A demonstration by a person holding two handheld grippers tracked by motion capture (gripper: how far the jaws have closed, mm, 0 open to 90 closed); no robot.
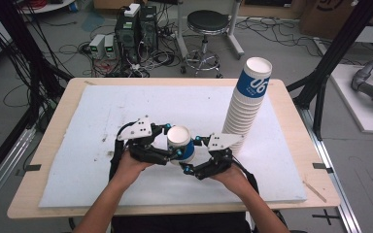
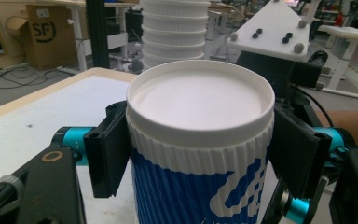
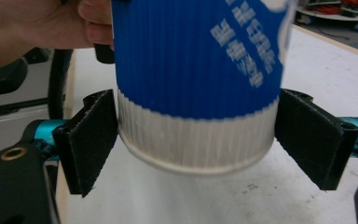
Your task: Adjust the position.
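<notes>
Both grippers clamping the upside-down cup [image 1: 180,143] w/ left gripper [image 1: 171,141] near its base, right gripper [image 1: 191,154] at rim end.

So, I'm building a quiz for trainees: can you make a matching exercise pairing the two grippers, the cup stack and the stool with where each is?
1 left gripper
2 right gripper
3 cup stack
4 stool

a on the floor beyond the table
b around the held cup at its lower end
c standing on the white mat
d around the held cup's top end

Pairs: 1-d, 2-b, 3-c, 4-a.
</notes>
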